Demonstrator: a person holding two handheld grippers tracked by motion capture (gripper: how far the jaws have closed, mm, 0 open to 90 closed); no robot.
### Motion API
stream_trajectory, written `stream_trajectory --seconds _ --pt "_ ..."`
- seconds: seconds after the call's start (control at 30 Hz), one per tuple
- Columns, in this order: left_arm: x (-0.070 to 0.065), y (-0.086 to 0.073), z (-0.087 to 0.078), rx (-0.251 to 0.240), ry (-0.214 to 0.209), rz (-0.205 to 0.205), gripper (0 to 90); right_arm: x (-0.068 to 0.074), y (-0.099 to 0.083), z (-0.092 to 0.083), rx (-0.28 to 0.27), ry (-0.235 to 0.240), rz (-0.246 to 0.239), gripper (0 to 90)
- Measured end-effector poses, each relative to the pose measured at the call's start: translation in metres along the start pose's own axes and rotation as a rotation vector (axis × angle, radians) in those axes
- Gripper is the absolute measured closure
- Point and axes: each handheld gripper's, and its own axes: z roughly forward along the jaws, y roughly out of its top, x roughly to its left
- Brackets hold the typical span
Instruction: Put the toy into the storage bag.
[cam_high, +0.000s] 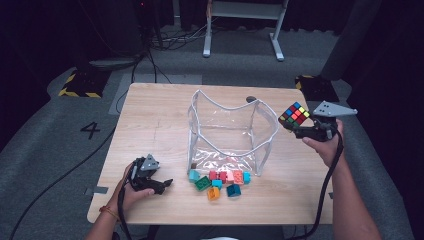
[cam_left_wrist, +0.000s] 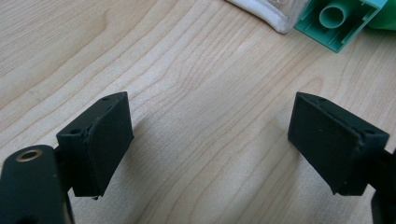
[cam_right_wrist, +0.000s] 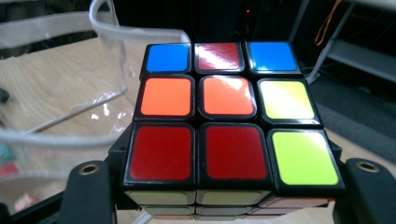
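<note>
Puzzle cube clamped in the right gripper, left gripper idle on the table

High view: the right gripper (cam_high: 299, 126) holds the puzzle cube (cam_high: 295, 114) in the air just right of the clear pouch (cam_high: 227, 132), while the left gripper (cam_high: 161, 184) rests low on the wooden table (cam_high: 150, 120), left of the toy bricks (cam_high: 220, 182). Left gripper view: its jaws stand apart over bare wood with nothing between them, a green brick (cam_left_wrist: 341, 21) ahead. Right gripper view: both jaws press the cube's (cam_right_wrist: 229, 116) sides, the pouch (cam_right_wrist: 60, 93) behind it
</note>
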Motion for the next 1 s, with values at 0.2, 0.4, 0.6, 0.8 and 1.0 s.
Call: stream_trajectory --seconds 0.2,0.4,0.6,0.8,1.0 --pt "0.0 0.0 0.0 -0.002 0.0 0.002 14.0 0.0 0.033 0.001 -0.026 0.005 -0.02 33.7" --pt "0.0 0.0 0.0 -0.002 -0.001 0.001 14.0 0.004 0.057 0.005 -0.061 0.044 -0.037 33.6" --pt "0.0 0.0 0.0 -0.001 -0.001 0.002 14.0 0.015 0.072 0.019 -0.063 0.098 -0.068 33.6" --pt "0.0 0.0 0.0 -0.001 -0.001 0.001 14.0 0.031 0.078 0.036 -0.051 0.173 -0.114 33.6" --pt "0.001 0.001 0.0 0.002 0.001 0.011 13.7 0.046 0.081 0.052 -0.031 0.269 -0.167 33.6"
